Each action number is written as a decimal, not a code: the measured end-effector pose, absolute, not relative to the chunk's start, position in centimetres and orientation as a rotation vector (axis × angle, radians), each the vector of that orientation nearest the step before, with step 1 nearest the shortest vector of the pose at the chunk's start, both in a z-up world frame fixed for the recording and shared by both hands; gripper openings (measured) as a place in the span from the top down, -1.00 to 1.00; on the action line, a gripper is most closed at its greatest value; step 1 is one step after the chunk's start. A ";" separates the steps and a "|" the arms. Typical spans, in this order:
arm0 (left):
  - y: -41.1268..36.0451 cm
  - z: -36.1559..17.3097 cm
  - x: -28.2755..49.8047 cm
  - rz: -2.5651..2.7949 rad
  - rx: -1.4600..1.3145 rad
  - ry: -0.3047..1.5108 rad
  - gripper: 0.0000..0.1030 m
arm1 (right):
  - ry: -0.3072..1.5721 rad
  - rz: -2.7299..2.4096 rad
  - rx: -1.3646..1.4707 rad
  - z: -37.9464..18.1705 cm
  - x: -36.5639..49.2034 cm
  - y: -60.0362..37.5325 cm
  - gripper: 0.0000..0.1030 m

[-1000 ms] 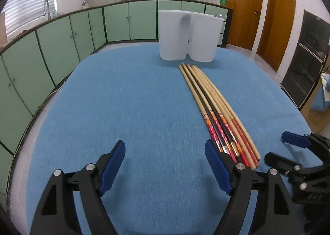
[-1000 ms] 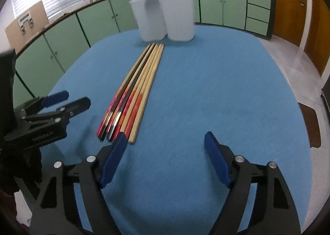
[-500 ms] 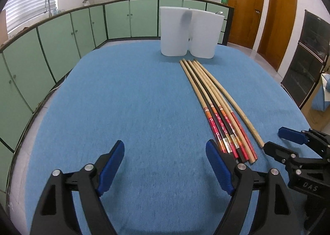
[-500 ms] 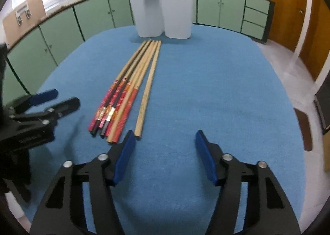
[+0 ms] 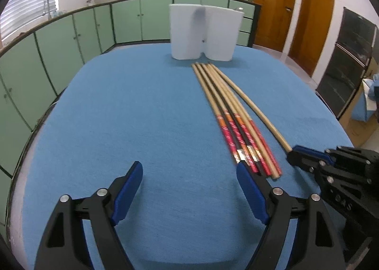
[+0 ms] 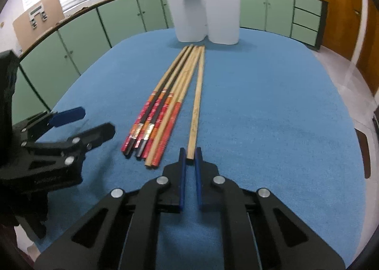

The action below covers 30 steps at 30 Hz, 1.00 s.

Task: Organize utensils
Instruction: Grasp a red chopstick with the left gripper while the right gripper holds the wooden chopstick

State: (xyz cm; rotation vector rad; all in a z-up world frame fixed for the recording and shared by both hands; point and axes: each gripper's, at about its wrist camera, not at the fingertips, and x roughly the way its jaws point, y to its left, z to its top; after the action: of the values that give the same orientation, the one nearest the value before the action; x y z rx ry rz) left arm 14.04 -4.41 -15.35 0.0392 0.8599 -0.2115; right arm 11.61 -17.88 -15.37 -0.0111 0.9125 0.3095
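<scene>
Several long chopsticks (image 6: 163, 104) lie side by side on the blue table cloth (image 6: 260, 104), their tips toward a white two-compartment holder (image 6: 206, 18). One plain wooden chopstick (image 6: 196, 104) lies apart on the right. My right gripper (image 6: 189, 153) is shut on its near end. In the left wrist view the bundle (image 5: 236, 123), the plain chopstick (image 5: 255, 111), the holder (image 5: 203, 33) and my right gripper (image 5: 293, 151) show. My left gripper (image 5: 189, 175) is open and empty, left of the bundle's near ends.
Green kitchen cabinets (image 5: 71, 40) curve around behind the table. Wooden doors (image 5: 308, 16) and a dark oven (image 5: 345, 61) stand to the right. My left gripper (image 6: 83, 123) shows at the left of the right wrist view.
My right gripper has closed from wide open onto the near end of the plain chopstick, which has shifted away from the bundle. My left gripper stays open.
</scene>
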 end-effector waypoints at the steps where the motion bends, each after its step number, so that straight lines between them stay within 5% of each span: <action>1: -4.6 -15.4 13.9 -0.219 0.043 0.862 -0.55 | 0.913 0.305 -0.009 -15.4 11.7 -18.1 0.88; 30: -5.4 -16.1 12.9 -0.218 0.087 0.907 -0.57 | 0.918 0.295 0.013 -15.5 11.5 -19.0 0.87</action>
State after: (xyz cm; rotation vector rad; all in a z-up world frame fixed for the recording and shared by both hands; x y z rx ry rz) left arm 12.91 -5.41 -16.06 0.0868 0.9072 -0.2176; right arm 11.51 -19.02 -15.45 0.0134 0.9182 0.2953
